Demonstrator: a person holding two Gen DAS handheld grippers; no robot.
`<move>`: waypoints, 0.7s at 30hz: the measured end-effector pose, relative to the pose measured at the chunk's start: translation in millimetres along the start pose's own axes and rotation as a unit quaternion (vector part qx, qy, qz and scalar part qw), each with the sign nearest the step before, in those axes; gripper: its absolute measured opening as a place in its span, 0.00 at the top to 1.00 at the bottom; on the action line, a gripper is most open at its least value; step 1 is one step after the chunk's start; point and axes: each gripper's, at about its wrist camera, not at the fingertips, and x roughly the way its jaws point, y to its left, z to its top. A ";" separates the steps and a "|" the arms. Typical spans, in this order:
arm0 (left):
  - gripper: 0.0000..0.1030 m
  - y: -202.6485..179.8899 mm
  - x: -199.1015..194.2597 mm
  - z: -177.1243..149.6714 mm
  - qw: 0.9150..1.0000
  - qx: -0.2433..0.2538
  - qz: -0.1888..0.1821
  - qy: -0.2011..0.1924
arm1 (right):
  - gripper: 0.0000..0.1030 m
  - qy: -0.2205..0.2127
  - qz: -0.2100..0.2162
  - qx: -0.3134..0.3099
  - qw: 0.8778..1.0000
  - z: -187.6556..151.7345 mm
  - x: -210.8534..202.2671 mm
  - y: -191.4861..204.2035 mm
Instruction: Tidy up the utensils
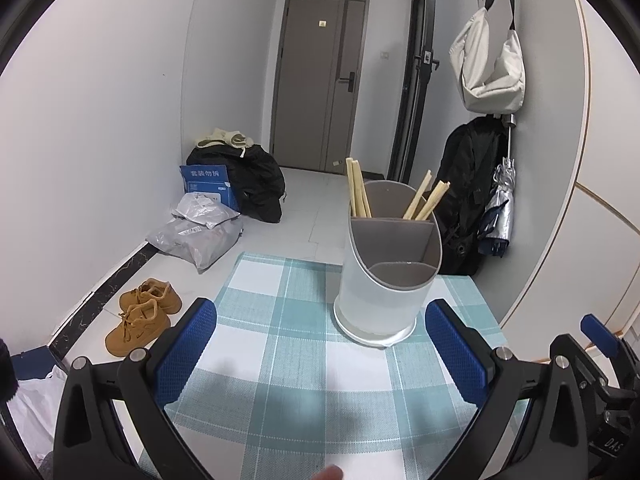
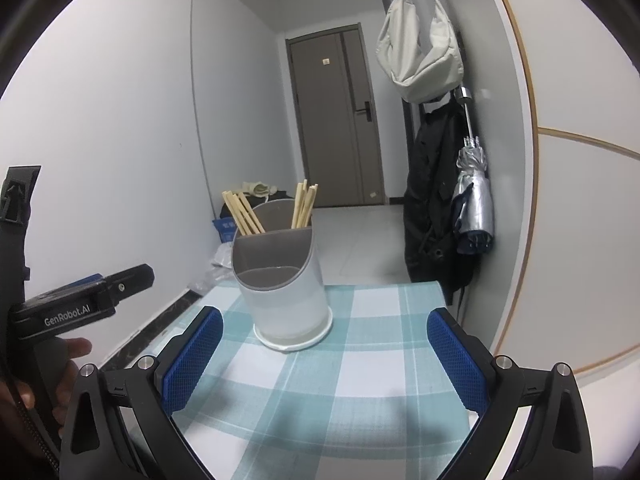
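We see the chopsticks [image 1: 360, 194] standing in two back slots of the white holder [image 1: 380, 292] on the desk [image 1: 280, 344]. They look light, stiff and thin, so we think it best to pinch them near the top. Our left claw [image 1: 320, 356] and right claw [image 2: 324, 360] are both wide apart and hold nothing. The checked cloth looks flat. Shoes [image 1: 140, 316] sit on the floor.

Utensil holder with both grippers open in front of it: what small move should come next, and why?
Probably pull both back. The chopsticks already stand in the utensil holder's rear compartments, no loose utensil shows on the checkered tablecloth, and the left gripper and right gripper are open and empty.
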 end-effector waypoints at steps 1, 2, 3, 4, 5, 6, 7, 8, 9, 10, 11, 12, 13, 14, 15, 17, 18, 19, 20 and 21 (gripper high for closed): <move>0.01 -1.3 -0.3 -0.7 1.000 0.004 0.001 0.000 | 0.00 0.000 0.000 0.000 1.000 0.0 0.3 0.5; 0.01 -1.8 -0.2 -0.7 1.000 0.006 0.002 0.000 | 0.00 0.000 0.000 -0.002 1.000 0.0 0.4 1.1; 0.01 -2.3 -0.4 -0.7 1.000 0.008 0.005 -0.001 | 0.00 0.000 0.000 -0.003 1.000 -0.1 0.4 1.3; 0.01 -2.4 -0.9 -0.4 1.000 0.009 0.007 -0.004 | 0.00 0.001 0.000 -0.005 1.000 -0.3 0.6 1.8; 0.01 -2.1 -0.6 -0.1 1.000 0.007 0.008 -0.004 | 0.00 0.001 -0.001 -0.005 1.000 -0.3 0.9 1.9; 0.01 -0.8 -0.4 0.0 1.000 0.002 0.010 -0.004 | 0.00 0.001 -0.001 -0.005 1.000 -0.4 1.2 1.8; 0.01 0.9 -0.2 -0.2 1.000 -0.003 0.010 -0.004 | 0.00 0.001 -0.001 -0.004 1.000 -0.5 1.2 1.7; 0.01 1.8 0.1 -0.4 1.000 -0.007 0.009 -0.004 | 0.00 0.001 -0.001 -0.003 1.000 -0.7 1.3 1.6; 0.01 3.5 0.5 -0.6 1.000 -0.012 0.009 -0.003 | 0.00 0.001 -0.001 -0.003 1.000 -0.7 1.3 1.8; 0.01 5.5 1.0 -0.6 1.000 -0.017 0.011 -0.003 | 0.00 0.001 -0.001 -0.003 1.000 -0.9 1.1 1.8; 0.01 5.7 1.4 -0.8 1.000 -0.019 0.011 -0.001 | 0.00 0.001 0.000 -0.005 1.000 -0.9 0.8 2.0; 0.01 6.6 2.2 -0.7 1.000 -0.020 0.009 0.002 | 0.00 0.001 0.000 -0.007 1.000 -0.9 0.7 2.3; 0.01 7.5 2.6 -0.7 1.000 -0.022 0.009 0.004 | 0.00 0.000 -0.001 -0.007 1.000 -1.0 0.9 2.3; 0.01 7.3 2.5 -0.8 1.000 -0.022 0.010 0.002 | 0.00 0.000 0.000 -0.008 1.000 -1.0 0.9 2.6; 0.01 6.7 1.8 -0.9 1.000 -0.020 0.011 0.000 | 0.00 0.001 0.000 -0.008 1.000 -1.1 1.1 2.9; 0.01 4.4 0.5 -1.1 1.000 -0.014 0.010 -0.002 | 0.00 0.001 0.000 -0.009 1.000 -1.1 1.5 3.1; 0.01 3.9 0.3 -1.1 1.000 -0.012 0.010 -0.003 | 0.00 0.001 -0.001 -0.008 1.000 -1.0 1.6 3.1; 0.01 3.0 -0.1 -1.3 1.000 -0.009 0.011 -0.004 | 0.00 0.001 0.000 -0.008 1.000 -1.0 1.6 3.0; 0.01 3.3 -0.1 -1.6 1.000 -0.009 0.010 -0.004 | 0.00 0.000 -0.001 -0.008 1.000 -1.0 1.7 3.1; 0.01 3.1 -0.1 -1.6 1.000 -0.009 0.010 -0.004 | 0.00 0.000 -0.001 -0.008 1.000 -1.0 1.7 2.7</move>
